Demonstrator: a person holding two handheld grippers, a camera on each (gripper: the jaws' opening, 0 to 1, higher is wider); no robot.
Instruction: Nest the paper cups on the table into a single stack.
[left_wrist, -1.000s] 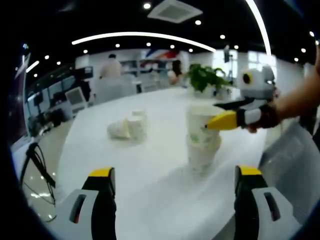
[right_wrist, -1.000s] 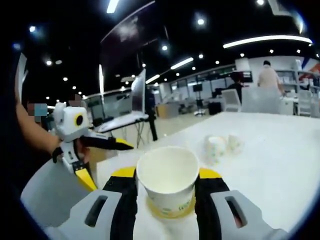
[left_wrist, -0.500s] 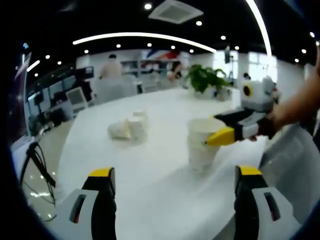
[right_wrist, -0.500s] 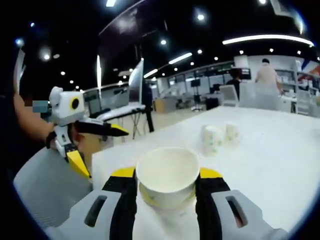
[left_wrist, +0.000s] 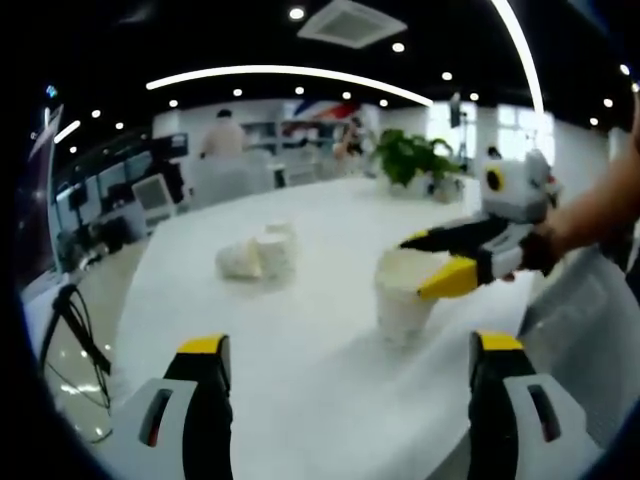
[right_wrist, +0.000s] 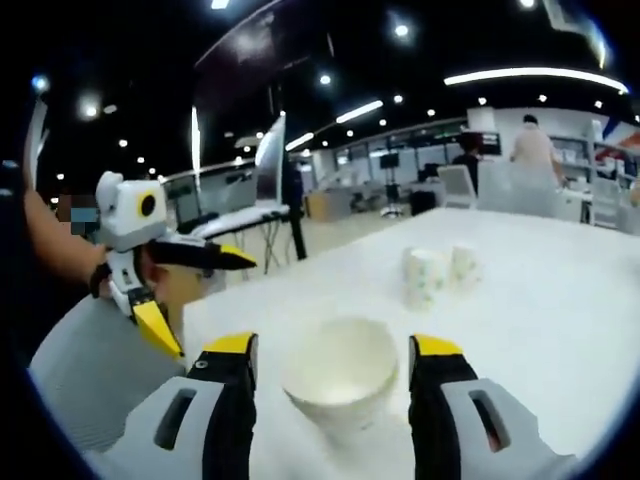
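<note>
So in the left gripper view, the left tongs (left_wrist: 350, 395) sit at 6 o'clock with their yellow-tipped jaws wide apart and nothing between them, just white bench (left_wrist: 300, 400). Over around 10 o'clock from the centre there's a little cluster of loose paper cups (left_wrist: 256, 255), one looks tipped on its side against the others, can't tell how many exactly. Moving right, the nested cup stack (left_wrist: 404, 298) stands upright on the bench a bit right of centre. The right tongs (left_wrist: 432, 262) come in from 3 o'clock, held by a person's hand (left_wrist: 540, 245), jaws spread on either side of the stack's rim and not squeezing it as far as I can see. A potted plant (left_wrist: 410, 155) sits at the far end around 1 o'clock.

In the right gripper view, the left tongs (right_wrist: 200, 300) show at 9 o'clock, jaws apart. A laptop (right_wrist: 250, 205) sits behind them at about 10 o'clock. The stack (right_wrist: 341, 380) is at 6 o'clock between the right tongs' (right_wrist: 333, 355) open jaws, with a gap on both sides. The loose cups (right_wrist: 438, 272) are up near 2 o'clock.
</note>
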